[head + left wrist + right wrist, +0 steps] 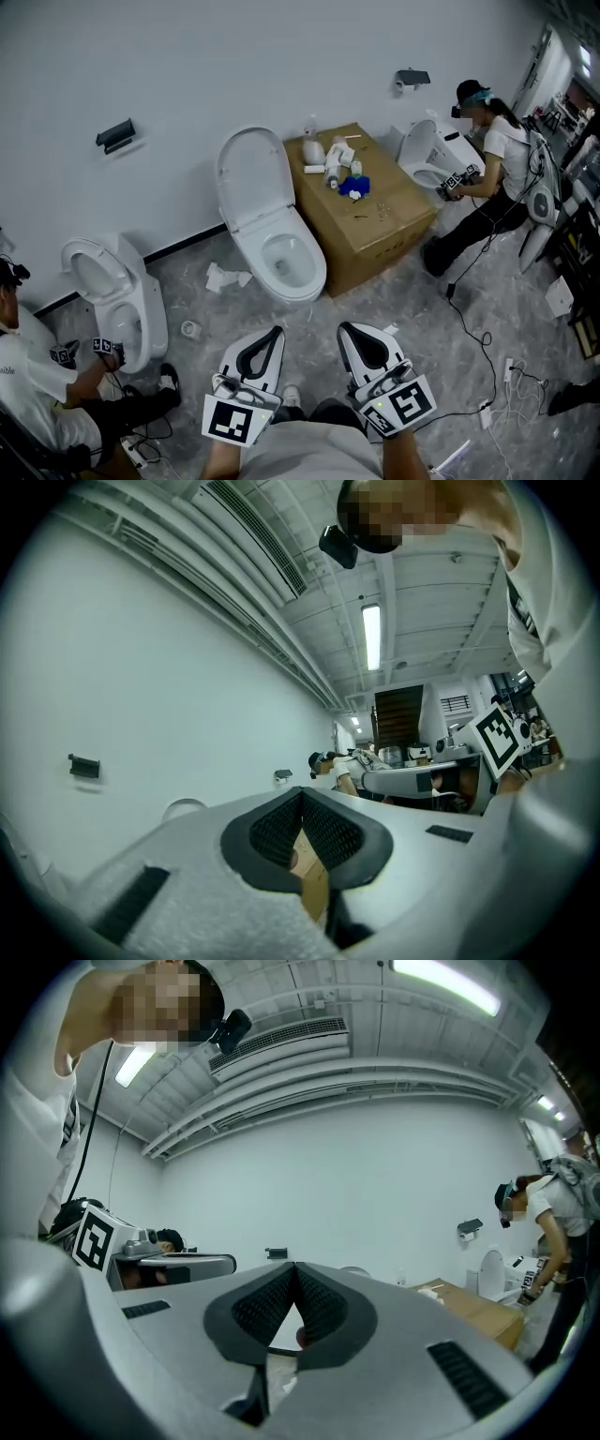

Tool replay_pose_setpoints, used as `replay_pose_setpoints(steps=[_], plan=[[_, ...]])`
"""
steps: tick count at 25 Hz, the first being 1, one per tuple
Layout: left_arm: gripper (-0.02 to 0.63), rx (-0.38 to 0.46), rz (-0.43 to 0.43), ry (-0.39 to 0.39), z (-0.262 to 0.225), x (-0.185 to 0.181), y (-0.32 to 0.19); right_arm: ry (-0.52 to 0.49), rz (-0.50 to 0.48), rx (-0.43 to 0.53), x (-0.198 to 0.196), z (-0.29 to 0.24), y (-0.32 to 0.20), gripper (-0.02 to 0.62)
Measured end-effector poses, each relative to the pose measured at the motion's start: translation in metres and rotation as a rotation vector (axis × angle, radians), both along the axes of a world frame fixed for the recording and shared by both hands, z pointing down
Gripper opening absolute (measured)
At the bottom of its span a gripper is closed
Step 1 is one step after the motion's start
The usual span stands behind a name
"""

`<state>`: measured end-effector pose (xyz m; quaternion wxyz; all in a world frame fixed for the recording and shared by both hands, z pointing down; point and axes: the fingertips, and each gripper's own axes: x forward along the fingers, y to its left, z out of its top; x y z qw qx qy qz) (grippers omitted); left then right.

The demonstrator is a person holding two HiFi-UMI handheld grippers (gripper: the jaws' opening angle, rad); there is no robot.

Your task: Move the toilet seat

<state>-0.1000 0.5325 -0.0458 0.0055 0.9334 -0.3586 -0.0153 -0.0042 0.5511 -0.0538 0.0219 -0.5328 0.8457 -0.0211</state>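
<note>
Bright, even light. Left gripper view: ceiling tube (372, 635) glares near 12 o'clock. Fisheye-bent edges, black rim, foreground soft.

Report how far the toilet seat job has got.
Done: nothing clearly. The middle white ceramic toilet has its oval lid upright against the wall, and I cannot tell whether the seat ring is up with it. In hand: nothing. The left gripper and right gripper are both shut, empty and short of the bowl. Left: reach the toilet, grip the seat and move it.

Cardboard box (408, 202) seemingly tight beside toilet (272, 225)
</note>
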Motion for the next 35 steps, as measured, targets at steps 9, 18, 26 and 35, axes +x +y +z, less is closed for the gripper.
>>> replay_pose_setpoints(steps=[9, 18, 26, 35], plan=[[0.009, 0.007, -0.004, -0.001, 0.009, 0.013, -0.053, -0.006, 0.0, -0.033, 0.016, 0.011, -0.05, 0.012], [0.011, -0.035, -0.068, -0.021, 0.013, 0.05, -0.112, 0.001, -0.087, -0.021, 0.049, 0.011, -0.117, 0.012], [0.011, 0.016, -0.134, -0.044, 0.003, 0.079, -0.155, -0.006, -0.166, -0.011, 0.077, 0.005, -0.163, 0.012], [0.009, 0.008, -0.181, -0.051, 0.006, 0.103, -0.192, -0.01, -0.221, -0.017, 0.1, 0.004, -0.203, 0.012]])
